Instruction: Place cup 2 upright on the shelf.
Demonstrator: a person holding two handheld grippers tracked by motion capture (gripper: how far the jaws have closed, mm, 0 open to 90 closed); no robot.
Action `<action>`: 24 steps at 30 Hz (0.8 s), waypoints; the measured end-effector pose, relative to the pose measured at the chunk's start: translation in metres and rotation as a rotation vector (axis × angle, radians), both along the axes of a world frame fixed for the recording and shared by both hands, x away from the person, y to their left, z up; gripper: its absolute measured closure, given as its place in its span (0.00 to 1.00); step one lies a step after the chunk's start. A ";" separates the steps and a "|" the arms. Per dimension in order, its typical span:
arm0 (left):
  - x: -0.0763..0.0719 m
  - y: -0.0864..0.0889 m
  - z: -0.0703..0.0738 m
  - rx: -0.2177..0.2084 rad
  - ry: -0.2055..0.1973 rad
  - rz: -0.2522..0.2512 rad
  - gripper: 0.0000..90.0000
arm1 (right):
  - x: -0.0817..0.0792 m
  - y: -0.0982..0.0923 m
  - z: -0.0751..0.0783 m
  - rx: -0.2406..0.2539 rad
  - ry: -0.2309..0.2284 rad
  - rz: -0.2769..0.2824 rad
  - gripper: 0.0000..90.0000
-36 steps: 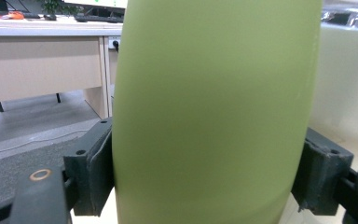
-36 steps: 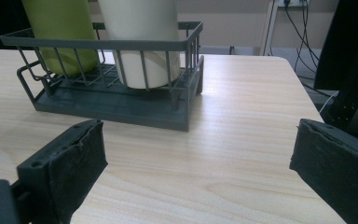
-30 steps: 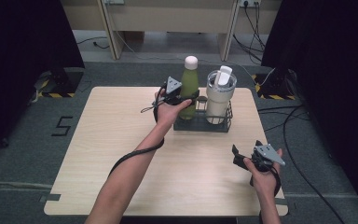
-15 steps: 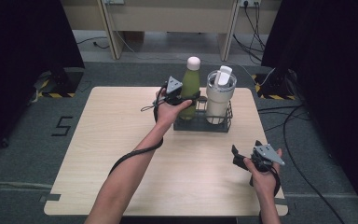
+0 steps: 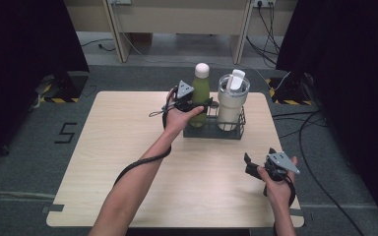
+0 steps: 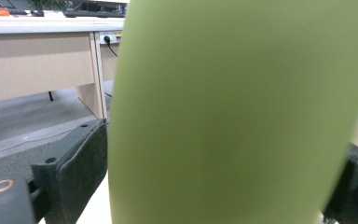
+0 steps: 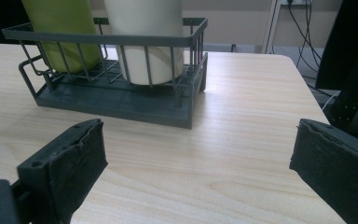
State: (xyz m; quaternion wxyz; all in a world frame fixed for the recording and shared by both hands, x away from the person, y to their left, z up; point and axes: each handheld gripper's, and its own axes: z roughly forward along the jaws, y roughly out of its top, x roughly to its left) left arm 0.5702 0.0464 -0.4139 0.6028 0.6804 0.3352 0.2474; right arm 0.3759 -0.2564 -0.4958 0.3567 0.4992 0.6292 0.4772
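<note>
Little has changed — the left tool (image 5: 200, 104) stays clamped on the green bottle (image 5: 200, 93) in the rack (image 5: 211, 132); the right tool (image 5: 254, 164), nearer than the rack, idles spread — lift likely next.

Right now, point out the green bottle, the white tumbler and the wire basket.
green bottle (image 5: 200, 91), high view, on its green body below the white cap
white tumbler (image 5: 229, 105), high view, on its side wall
wire basket (image 7: 121, 100), right gripper view, on its dark base front

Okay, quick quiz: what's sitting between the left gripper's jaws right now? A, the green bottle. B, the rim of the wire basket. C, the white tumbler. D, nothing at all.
A: in the left gripper view the green bottle sits between the two black jaws, and the high view shows the left gripper at that bottle in the basket.
</note>
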 end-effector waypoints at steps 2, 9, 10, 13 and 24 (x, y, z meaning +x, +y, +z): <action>-0.001 0.001 0.001 0.008 -0.008 0.002 0.09 | 0.000 0.000 0.000 -0.001 0.001 0.000 0.03; -0.008 0.003 0.006 0.019 -0.030 -0.008 0.09 | 0.000 0.001 0.000 -0.001 0.001 0.001 0.03; -0.009 0.004 0.006 0.020 -0.033 -0.009 0.09 | 0.000 0.001 0.000 -0.001 0.002 0.001 0.03; -0.011 0.005 0.007 0.023 -0.039 -0.012 0.09 | 0.000 0.001 0.000 -0.002 0.001 0.001 0.03; -0.023 0.014 0.010 0.044 -0.060 -0.019 0.09 | 0.000 0.002 -0.001 -0.006 0.006 0.001 0.03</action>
